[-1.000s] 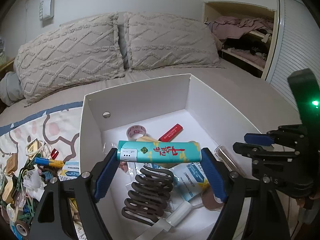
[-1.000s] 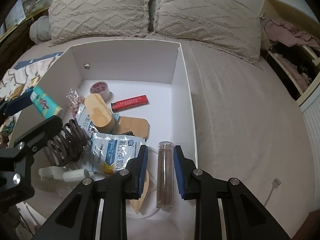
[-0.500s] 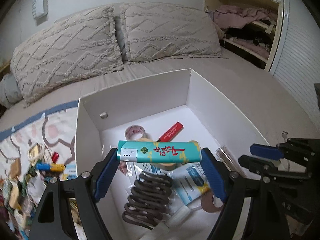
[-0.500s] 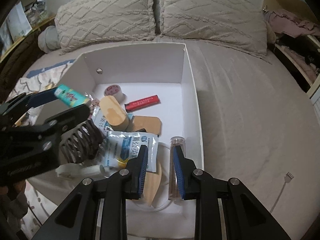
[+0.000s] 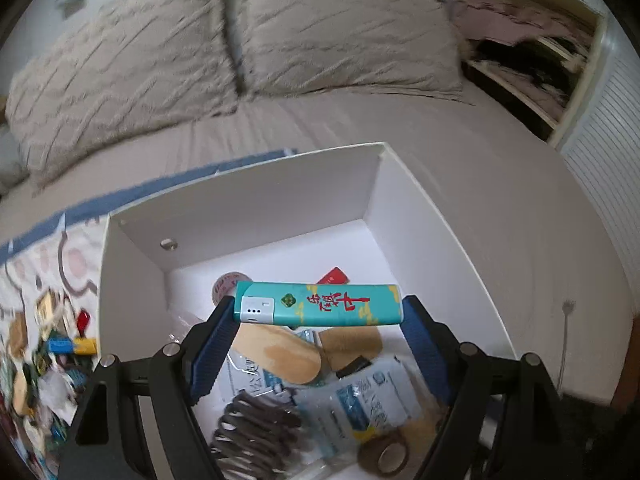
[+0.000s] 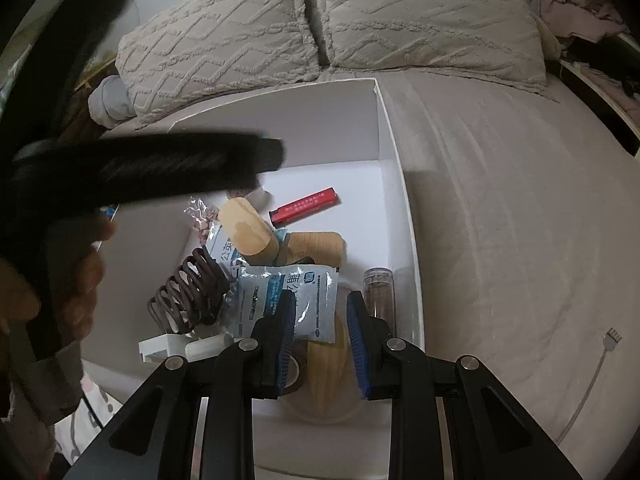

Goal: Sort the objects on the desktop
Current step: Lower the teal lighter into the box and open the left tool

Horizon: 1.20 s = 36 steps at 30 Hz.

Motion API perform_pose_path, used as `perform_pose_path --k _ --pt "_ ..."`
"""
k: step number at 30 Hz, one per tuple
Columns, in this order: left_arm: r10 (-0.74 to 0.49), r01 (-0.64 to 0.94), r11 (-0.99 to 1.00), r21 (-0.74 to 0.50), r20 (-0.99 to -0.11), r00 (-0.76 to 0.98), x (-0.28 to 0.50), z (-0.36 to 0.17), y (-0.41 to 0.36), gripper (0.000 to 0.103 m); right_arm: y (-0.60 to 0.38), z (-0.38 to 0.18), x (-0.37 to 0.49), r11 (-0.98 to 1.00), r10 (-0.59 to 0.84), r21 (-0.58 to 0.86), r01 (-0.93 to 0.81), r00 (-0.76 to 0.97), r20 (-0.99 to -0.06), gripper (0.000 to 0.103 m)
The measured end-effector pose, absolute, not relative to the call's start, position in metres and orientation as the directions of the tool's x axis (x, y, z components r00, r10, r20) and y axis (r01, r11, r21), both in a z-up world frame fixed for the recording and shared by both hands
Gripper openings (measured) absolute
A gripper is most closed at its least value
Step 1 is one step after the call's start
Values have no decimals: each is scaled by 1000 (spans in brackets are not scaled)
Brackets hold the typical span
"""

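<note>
Lighter (image 5: 318, 305) is pinched endwise by the left gripper (image 5: 318, 320), long axis crosswise, above the box (image 5: 440, 216) interior; right gripper (image 6: 321, 338) is spread, empty.

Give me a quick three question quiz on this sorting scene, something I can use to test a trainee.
1. True or false: the left gripper is shut on the teal lighter, held crosswise over the white box.
2. Multiple choice: what does the right gripper hold? A) the clear tube B) the red lighter C) nothing
3. Fill in: the red lighter lies on the box's ____.

Key
1. True.
2. C: its jaws stand apart with nothing between the pads; the clear tube lies just to their right in the box.
3. Floor.
</note>
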<state>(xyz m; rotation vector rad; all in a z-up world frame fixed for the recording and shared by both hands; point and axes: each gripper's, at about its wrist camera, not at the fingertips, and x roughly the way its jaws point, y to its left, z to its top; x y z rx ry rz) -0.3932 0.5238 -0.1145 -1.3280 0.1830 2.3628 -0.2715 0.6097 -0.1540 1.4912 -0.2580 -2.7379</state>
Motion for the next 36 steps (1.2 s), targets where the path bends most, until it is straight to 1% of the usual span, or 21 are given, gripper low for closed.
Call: perform_pose_path --k 6,11,15,17,18,19,20,24,36 --pt "336 -331 -915 -229 -887 -316 -412 -139 534 81 614 -155 -269 -984 -98 165 -75 -546 -832 26" --pt "346 -296 -918 -264 -897 -275 -419 -153 537 81 616 -154 -270 -981 -107 180 -79 -551 -827 26" --pt "402 -280 -897 -342 -894 -199 -422 -162 537 82 615 -154 -270 -981 -107 178 -76 -551 -828 26" --pt "403 -317 -888 -333 -896 -186 -422 -161 541 83 615 -154 -269 -982 -106 176 -75 -551 -828 26" --pt "398 -331 -888 -320 -895 -202 -420 -158 541 87 615 -155 -269 -982 -106 174 -74 -551 -828 26" --pt "400 -338 -887 -315 -891 -217 -419 -154 540 96 614 -155 -268 -982 -108 175 -72 -550 -828 26" --pt "405 -344 -884 -316 -885 -229 -418 -150 538 97 614 -155 -267 -982 -107 174 -70 -550 -828 26" --pt "405 -368 -880 -299 -878 -254 -417 -138 533 98 614 -155 -268 -983 -104 170 -69 -551 -828 26" --pt "416 -364 -878 -310 -872 -260 -407 -133 500 98 614 -155 -268 -982 -103 172 -74 -556 -825 26"
